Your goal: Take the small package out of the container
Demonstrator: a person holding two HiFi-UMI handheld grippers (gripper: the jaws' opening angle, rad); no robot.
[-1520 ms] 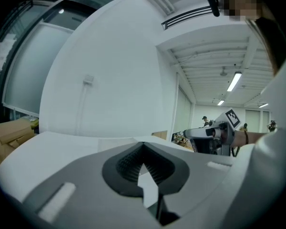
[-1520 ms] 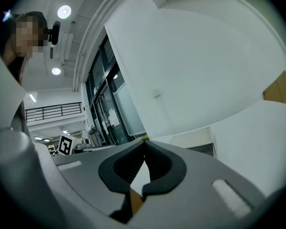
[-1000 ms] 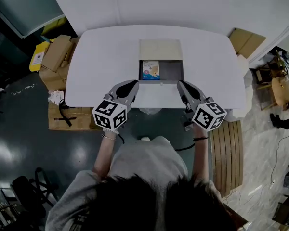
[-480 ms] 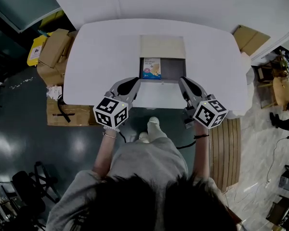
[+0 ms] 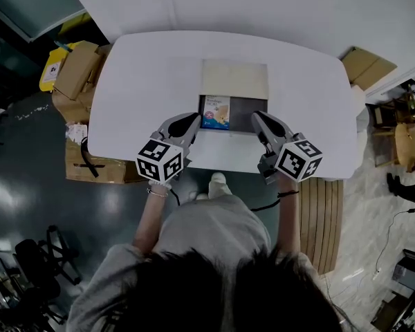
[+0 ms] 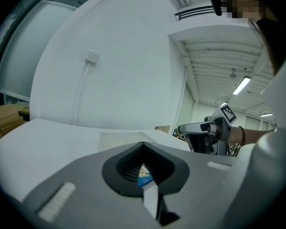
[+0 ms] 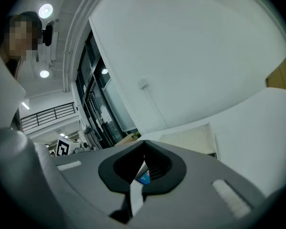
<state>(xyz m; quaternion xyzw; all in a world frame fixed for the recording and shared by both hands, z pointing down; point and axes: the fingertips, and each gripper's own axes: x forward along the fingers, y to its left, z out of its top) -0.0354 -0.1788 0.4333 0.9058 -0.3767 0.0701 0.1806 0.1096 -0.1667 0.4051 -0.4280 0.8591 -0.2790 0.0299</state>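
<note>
An open container (image 5: 252,106) with a dark inside and a pale lid flap (image 5: 234,79) folded away lies mid-table. The small blue, white and orange package (image 5: 215,111) lies flat in its left part. My left gripper (image 5: 191,122) is shut and empty, tips just outside the container's near left corner. My right gripper (image 5: 257,118) is also shut and empty, at the near right corner. In the left gripper view the package (image 6: 144,175) peeps through the window between the closed jaws of the left gripper (image 6: 143,144). The right gripper view shows the package (image 7: 144,177) likewise behind the right gripper (image 7: 144,141).
The white table (image 5: 138,88) ends just behind the grippers, at the person's body. Cardboard boxes (image 5: 77,71) are stacked on the floor to the left, another (image 5: 368,64) at the far right. A slatted wooden bench (image 5: 325,216) stands right of the person.
Both grippers have crept forward over the table's near edge toward the container; the right one also shifted slightly inward. The package has not moved.
</note>
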